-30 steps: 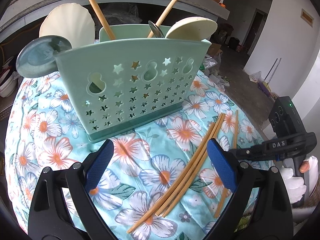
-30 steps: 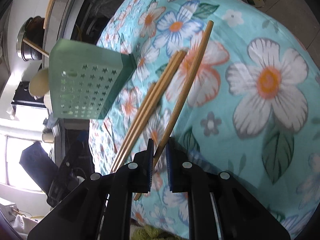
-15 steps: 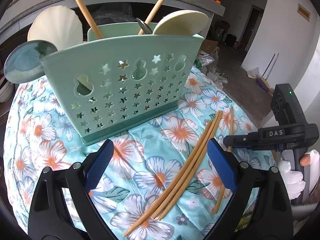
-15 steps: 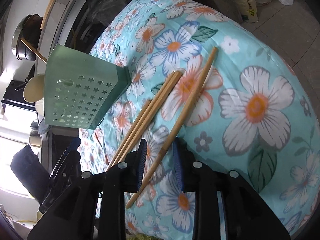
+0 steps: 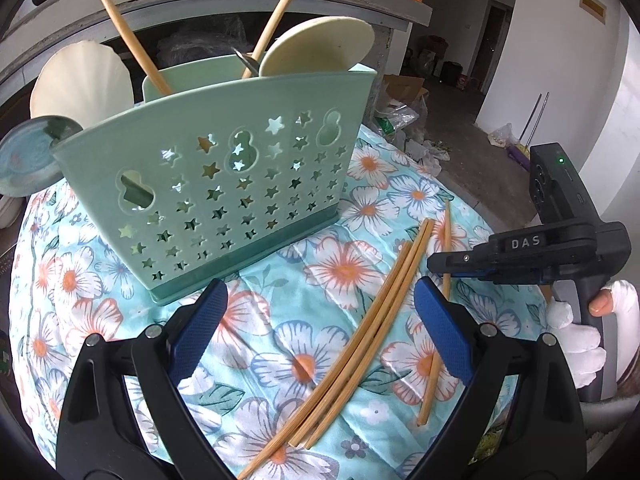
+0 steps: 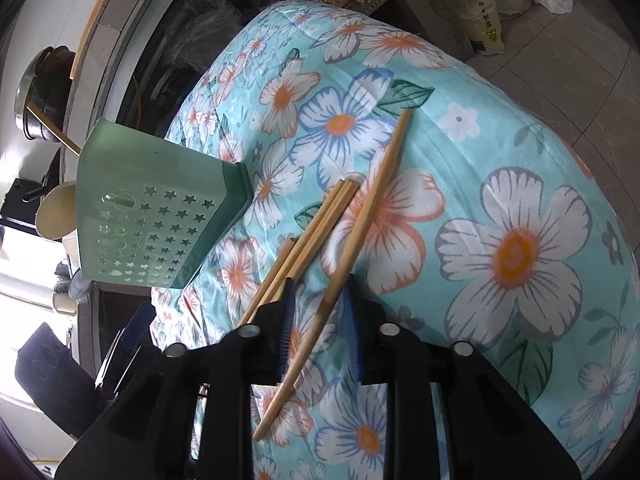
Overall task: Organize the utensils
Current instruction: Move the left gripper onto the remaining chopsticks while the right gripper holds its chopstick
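At the far left of the left wrist view, a grey-blue ceramic spoon bowl (image 5: pixel 28 160) and a cream scalloped scoop (image 5: pixel 82 80) stick up past the pale green plastic utensil caddy with star-shaped cut-outs (image 5: pixel 224 172), which stands upright on the desk covered in a turquoise floral cloth (image 5: pixel 92 292). Two wooden handles (image 5: pixel 134 58) and a cream round spoon (image 5: pixel 316 50) also rise from the caddy. The left gripper (image 5: pixel 316 308) hovers over the cloth in front of the caddy, its blue-padded jaws spread wide with nothing between them. To the right, a bundle of three bamboo chopsticks (image 5: pixel 360 332) lies slantwise on the cloth, and just beyond it lies a single bamboo chopstick (image 5: pixel 434 376). The right gripper (image 6: pixel 316 316), held by a white-gloved hand (image 5: pixel 580 340), straddles that single chopstick; its jaws are narrow and closing, the stick passing between the pads with a sliver of gap visible on each side, the stick's far end resting on the cloth
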The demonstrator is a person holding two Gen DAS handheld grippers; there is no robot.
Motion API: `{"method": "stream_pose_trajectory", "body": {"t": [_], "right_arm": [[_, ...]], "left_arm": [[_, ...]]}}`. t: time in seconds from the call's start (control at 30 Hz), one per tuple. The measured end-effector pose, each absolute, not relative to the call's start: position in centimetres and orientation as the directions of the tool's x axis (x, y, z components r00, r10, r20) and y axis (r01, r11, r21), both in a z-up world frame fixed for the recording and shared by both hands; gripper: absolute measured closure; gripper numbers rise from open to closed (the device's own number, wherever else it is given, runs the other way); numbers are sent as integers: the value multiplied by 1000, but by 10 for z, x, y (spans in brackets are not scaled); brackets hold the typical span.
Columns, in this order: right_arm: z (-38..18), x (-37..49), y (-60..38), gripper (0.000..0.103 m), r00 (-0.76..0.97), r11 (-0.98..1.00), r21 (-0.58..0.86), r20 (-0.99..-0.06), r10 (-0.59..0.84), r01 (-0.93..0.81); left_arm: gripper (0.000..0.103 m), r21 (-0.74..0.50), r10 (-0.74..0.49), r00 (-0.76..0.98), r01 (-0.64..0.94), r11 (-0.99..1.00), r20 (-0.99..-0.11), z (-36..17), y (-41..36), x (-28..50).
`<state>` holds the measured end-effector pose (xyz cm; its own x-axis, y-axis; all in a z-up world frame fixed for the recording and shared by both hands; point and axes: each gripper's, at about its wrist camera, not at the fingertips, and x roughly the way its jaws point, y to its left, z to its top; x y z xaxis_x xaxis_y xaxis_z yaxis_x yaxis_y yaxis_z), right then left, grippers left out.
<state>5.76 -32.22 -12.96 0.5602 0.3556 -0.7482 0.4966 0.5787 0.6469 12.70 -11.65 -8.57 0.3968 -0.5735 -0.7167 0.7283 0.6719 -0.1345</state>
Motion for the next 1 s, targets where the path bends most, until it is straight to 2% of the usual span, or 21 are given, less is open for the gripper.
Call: {"method": "stream_pose_trajectory", "body": {"t": [0.2,0.43,0.67,0.87,1.0], "right_arm": [[-131,38,-327,95,555,551,672,-733,394,496],[-137,10,-326,96,565,517,694,-715,413,500],[-140,9,-329,96,574,499,715,-695,433,489],[-143,7,-334,96,582,480,729,-681,444,487],[-143,6,-335,96,584,476,731,-679,444,489]], "left_arm": [[15,-112,-584,385,761,639,-715,-88,-125,121],[41,-30,-590,335,853,522,-734,-98,-151,100],[70,206,-512,401,895,395,-760,-119,-179,75],[83,279,-465,420,897,342,-779,-134,-186,73],[84,287,-468,421,899,332,-777,-134,-186,75]]}}
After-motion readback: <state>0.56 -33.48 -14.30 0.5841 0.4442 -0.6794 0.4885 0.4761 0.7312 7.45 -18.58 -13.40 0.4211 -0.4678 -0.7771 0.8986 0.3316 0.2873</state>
